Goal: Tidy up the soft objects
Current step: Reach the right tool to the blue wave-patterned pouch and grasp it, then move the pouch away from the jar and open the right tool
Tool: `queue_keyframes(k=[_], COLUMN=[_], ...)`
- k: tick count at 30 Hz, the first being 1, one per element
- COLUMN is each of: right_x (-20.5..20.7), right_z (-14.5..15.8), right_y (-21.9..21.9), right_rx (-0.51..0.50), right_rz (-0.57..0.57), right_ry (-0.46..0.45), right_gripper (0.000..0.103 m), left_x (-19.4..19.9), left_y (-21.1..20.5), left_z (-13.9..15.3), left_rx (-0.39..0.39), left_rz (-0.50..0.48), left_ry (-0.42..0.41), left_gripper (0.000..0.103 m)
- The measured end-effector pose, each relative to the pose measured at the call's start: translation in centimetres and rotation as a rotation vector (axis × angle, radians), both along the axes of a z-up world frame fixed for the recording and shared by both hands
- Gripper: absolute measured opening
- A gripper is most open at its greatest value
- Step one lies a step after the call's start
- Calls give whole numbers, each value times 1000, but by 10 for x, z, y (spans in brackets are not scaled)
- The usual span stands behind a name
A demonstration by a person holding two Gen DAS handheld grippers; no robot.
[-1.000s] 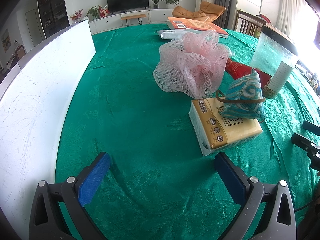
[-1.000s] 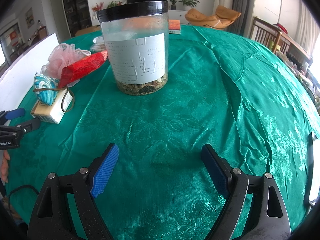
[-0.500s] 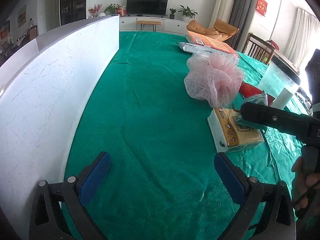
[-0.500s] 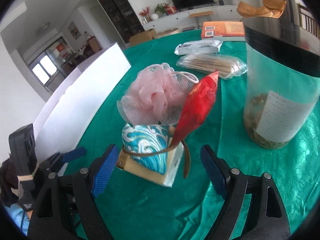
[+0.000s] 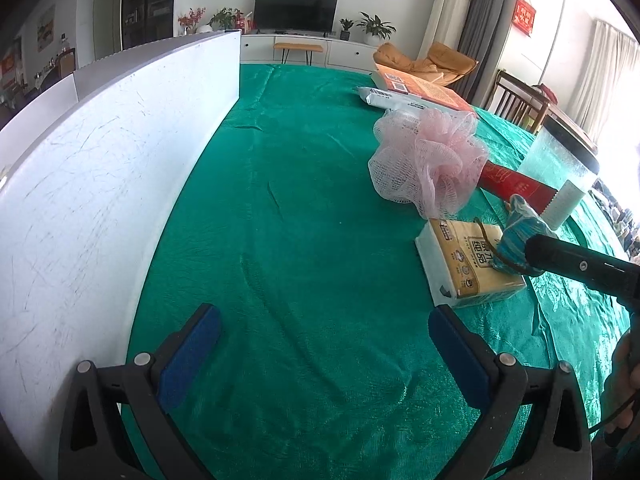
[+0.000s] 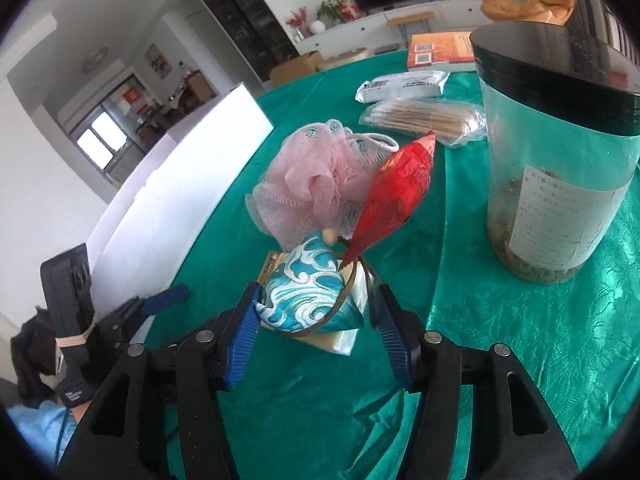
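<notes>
The blue wave-patterned pouch point(image 6: 308, 292) sits at the lower centre of the right wrist view, resting on top of the tissue pack point(image 6: 344, 340), with its brown cord looped loosely around its base. My right gripper point(image 6: 316, 326) has just been closing, and the pouch now lies between its blue pads; the left pad appears to touch the fabric, but I cannot tell whether the right pad has made contact, so I treat this as a partial closure, not a secure hold. Risk one: the pads may catch the cord instead of the body, and the pouch would then dangle or slip out on lifting. Risk two: the pads sit low, near the tissue pack, so further closing could pinch the pack's wrapper and drag it along. Risk three: the red foil packet point(image 6: 396, 196) leans over the pouch's upper right edge, just beside the pink mesh sponge point(image 6: 316, 176); lifting the pouch will probably topple it. The clear jar point(image 6: 560, 160) at the right stands apart. My left gripper point(image 5: 320, 356) hangs with jaws wide and empty over bare green tablecloth point(image 5: 300, 200), beside the white board point(image 5: 100, 184).
</notes>
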State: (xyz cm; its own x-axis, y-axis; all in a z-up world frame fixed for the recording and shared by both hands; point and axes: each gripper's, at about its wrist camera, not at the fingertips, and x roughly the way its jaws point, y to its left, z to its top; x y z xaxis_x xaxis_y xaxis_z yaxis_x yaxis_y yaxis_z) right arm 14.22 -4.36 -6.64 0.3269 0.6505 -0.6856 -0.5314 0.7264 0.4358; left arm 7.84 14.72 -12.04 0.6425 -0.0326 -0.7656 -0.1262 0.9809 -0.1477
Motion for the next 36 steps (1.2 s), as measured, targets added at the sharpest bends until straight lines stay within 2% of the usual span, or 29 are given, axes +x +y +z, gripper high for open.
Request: queue_keyframes(k=[3, 11, 13, 16, 18, 20, 22, 25, 29, 32, 36], right_x=[-7, -31, -32, -12, 4, 21, 30, 22, 4, -5, -9], right_z=[5, 8, 11, 13, 14, 7, -2, -5, -4, -11, -15], right_y=[-7, -81, -107, -146, -168, -182, -191, -199, -197, -185, -169], right_rx=[-34, 21, 12, 14, 12, 9, 9, 1, -81, -193, -333], right_rz=[-16, -85, -144, -282, -382, -451, -482, -495, -475, -452, -416], right_ry=[-43, 16, -1, -36, -100, -96, -41, -6, -23, -32, -85], right_gripper=[50, 50, 50, 50, 50, 57, 67, 70, 72, 72, 72], left_x=[0, 0, 0, 1, 2, 2, 3, 3, 3, 3, 3], left_y=[0, 0, 0, -2, -3, -4, -4, -3, -2, -2, -2], left_z=[0, 0, -1, -1, -2, -2, -2, -3, -3, -2, -3], left_rx=[0, -2, 3, 17, 26, 33, 35, 30, 18, 18, 30], left_rz=[0, 1, 1, 1, 0, -1, -2, -1, -1, 0, -1], left_ry=[0, -1, 1, 8, 13, 17, 18, 15, 8, 9, 15], left_gripper=[103, 103, 103, 103, 103, 103, 103, 103, 103, 103, 103])
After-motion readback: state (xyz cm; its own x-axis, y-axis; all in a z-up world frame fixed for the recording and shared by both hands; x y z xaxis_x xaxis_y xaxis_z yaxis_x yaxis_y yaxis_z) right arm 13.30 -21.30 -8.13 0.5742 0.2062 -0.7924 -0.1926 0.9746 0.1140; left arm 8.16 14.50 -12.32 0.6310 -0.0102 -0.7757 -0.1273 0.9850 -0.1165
